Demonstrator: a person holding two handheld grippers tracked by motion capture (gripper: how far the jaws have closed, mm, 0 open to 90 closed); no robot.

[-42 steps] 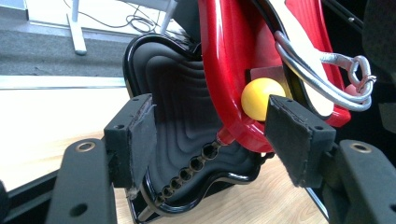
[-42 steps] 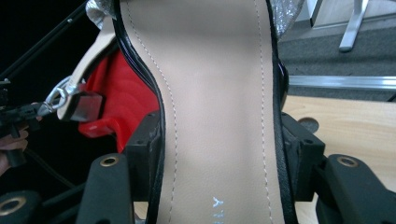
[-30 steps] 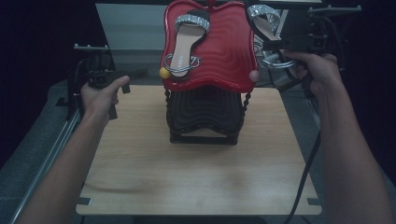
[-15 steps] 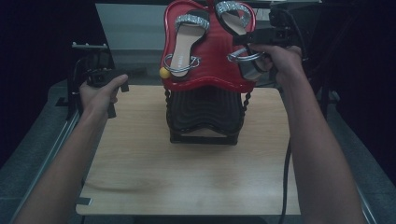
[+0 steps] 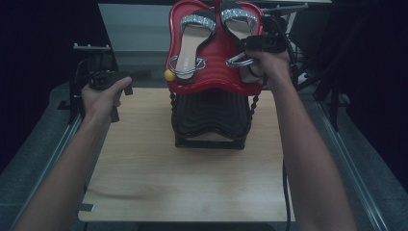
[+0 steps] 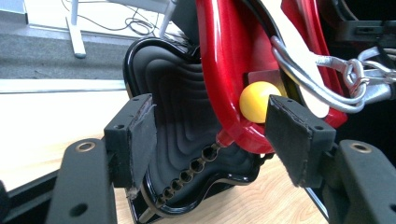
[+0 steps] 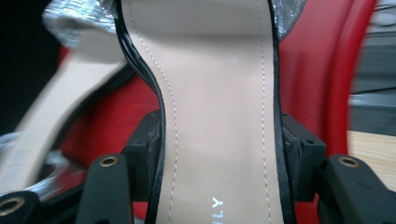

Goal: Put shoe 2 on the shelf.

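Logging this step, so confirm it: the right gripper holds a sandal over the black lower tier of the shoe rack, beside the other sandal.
Wrong tier. The right gripper holds the sandal over the red upper tier, beside the other sandal; the black lower tier carries no sandal. The high view shows this.

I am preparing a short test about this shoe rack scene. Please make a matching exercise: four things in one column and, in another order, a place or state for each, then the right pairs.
Things:
1. right sandal
2. left sandal
3. yellow ball
4. left gripper

Places or states:
A. jaws open, nothing between them
B. lies free on the red tray, no gripper on it
C. at the tray's lower left edge
D. between the jaws of the right gripper

Pairs: 1-D, 2-B, 3-C, 4-A
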